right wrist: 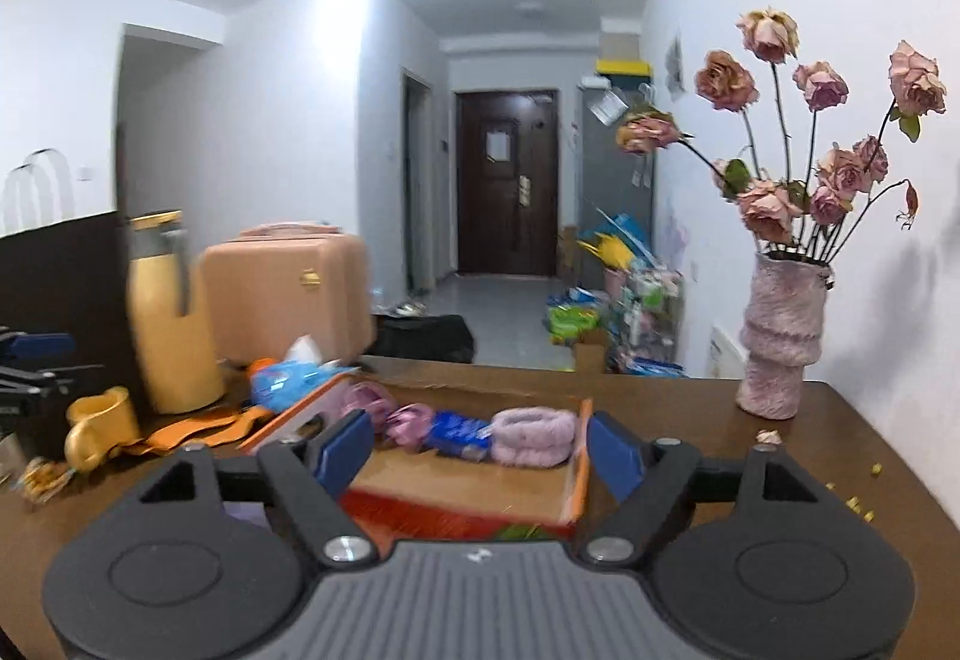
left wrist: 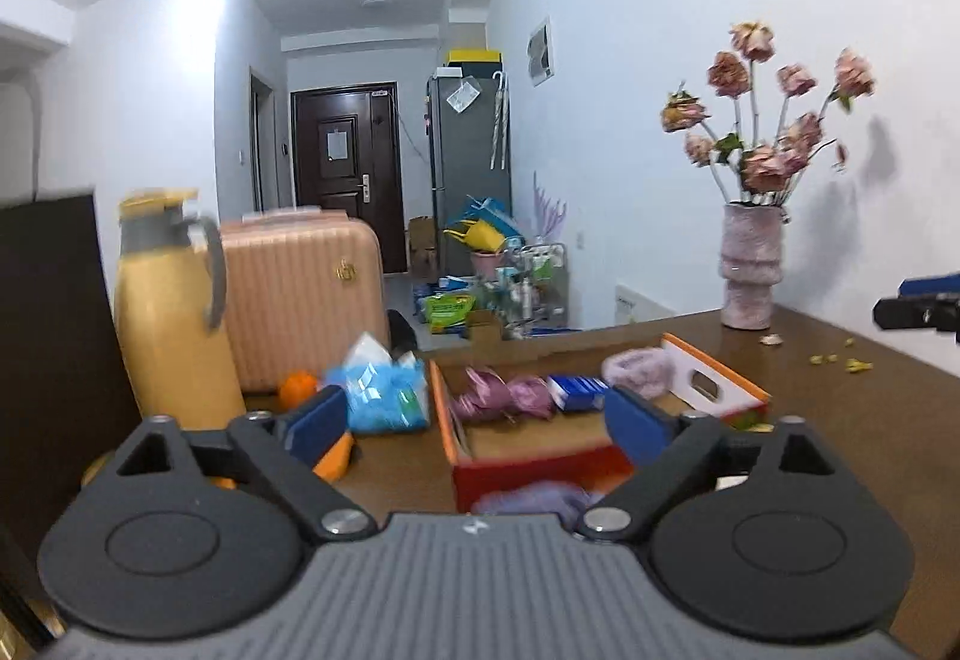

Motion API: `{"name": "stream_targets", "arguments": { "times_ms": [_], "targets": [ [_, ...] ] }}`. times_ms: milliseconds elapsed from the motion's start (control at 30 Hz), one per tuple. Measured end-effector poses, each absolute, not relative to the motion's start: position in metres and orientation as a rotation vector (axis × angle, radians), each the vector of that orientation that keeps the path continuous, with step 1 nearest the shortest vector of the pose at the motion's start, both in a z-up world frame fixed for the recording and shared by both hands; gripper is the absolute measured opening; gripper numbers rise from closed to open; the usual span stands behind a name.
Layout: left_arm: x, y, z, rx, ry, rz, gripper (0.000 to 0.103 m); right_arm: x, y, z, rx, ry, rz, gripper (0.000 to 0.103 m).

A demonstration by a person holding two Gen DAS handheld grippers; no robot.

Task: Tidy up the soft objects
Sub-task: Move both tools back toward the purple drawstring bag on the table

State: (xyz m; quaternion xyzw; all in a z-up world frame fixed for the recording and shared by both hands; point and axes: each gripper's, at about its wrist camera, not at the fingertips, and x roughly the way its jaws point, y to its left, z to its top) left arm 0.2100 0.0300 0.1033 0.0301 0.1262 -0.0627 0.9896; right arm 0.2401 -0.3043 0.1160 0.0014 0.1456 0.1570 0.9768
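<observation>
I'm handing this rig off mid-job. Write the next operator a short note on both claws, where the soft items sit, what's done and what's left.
Left claw: open, empty. Right claw: open, empty. Both are pulled back in front of the orange box.
In the box, along its far side: fluffy pink band, blue pack, two purple bundles.
Outside it, on the box's left: blue plastic bag, an orange, orange cloth.
A purple item shows near the box's front wall; blurred, unclear if inside.
Left: decide whether the bag and cloth belong in the box.
</observation>
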Motion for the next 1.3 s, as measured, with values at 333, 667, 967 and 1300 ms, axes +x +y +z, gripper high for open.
{"name": "stream_targets", "arguments": {
  "times_ms": [333, 667, 967, 1300],
  "targets": [
    [0.137, 0.067, 0.027, -0.148, 0.437, -0.154, 0.096, 0.135, -0.281, 0.020, 0.121, 0.378, 0.352, 0.089],
    [0.151, 0.074, 0.019, -0.100, 0.466, -0.112, 0.096, 0.134, -0.266, -0.004, 0.073, 0.462, 0.350, 0.089],
    [0.198, 0.072, -0.003, -0.064, 0.569, -0.043, 0.096, 0.173, -0.259, -0.011, 0.067, 0.506, 0.320, 0.089],
    [0.289, 0.047, 0.003, 0.003, 0.448, -0.112, 0.062, 0.213, -0.235, -0.001, 0.044, 0.485, 0.279, 0.087]
  ]
}}
